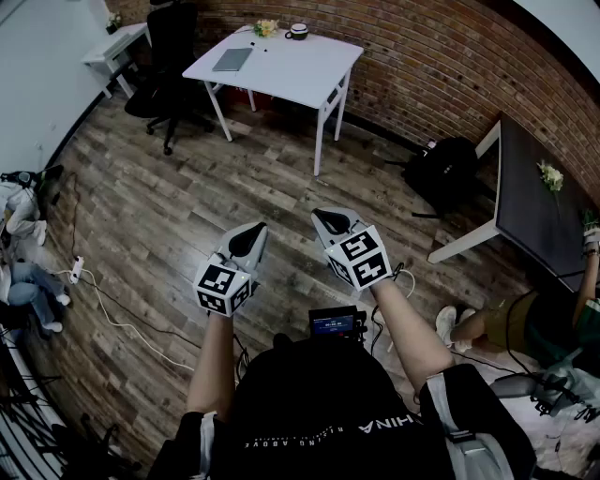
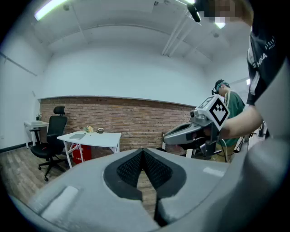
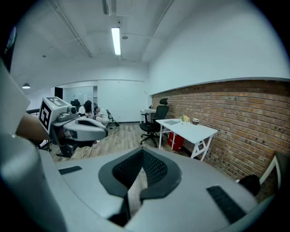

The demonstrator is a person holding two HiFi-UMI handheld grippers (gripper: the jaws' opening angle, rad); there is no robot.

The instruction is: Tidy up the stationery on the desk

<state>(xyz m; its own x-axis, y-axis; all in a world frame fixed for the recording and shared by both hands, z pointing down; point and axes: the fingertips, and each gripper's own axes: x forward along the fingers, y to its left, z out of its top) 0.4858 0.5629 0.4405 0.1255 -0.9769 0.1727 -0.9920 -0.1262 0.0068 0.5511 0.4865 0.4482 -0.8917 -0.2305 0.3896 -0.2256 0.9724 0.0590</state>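
Wood-plank floor [image 1: 169,216] underfoot, brick wall [image 1: 441,66] ahead; person stands mid-room, not at any desk

left tongs [image 1: 249,236]: pads together, nothing between them, only floor shows past the tips. right tongs [image 1: 330,223]: same, closed and empty. Both are held out in front of the body, side by side but apart, tipped slightly down. Reads as a carry pose; my guess is they're closed because nothing is in reach to grab

Outward: white desk [image 1: 281,67] stands well ahead against the brick wall, likely the target. On it lies a flat grey item [image 1: 232,59], notebook or closed laptop, can't tell which, near the left end. Yellow flowers [image 1: 265,27] and a dark-rimmed cup [image 1: 297,31] sit at the far edge by the wall. No pens or loose small stationery resolvable from here, too small

Black office chair [image 1: 173,47] is just left of that desk, with a red box [image 2: 78,154] underneath it. Dark desk [image 1: 534,202] is off to the right, with a black backpack [image 1: 448,171] on the floor beside it

Judgement: tidying not started, walk up to the white desk first
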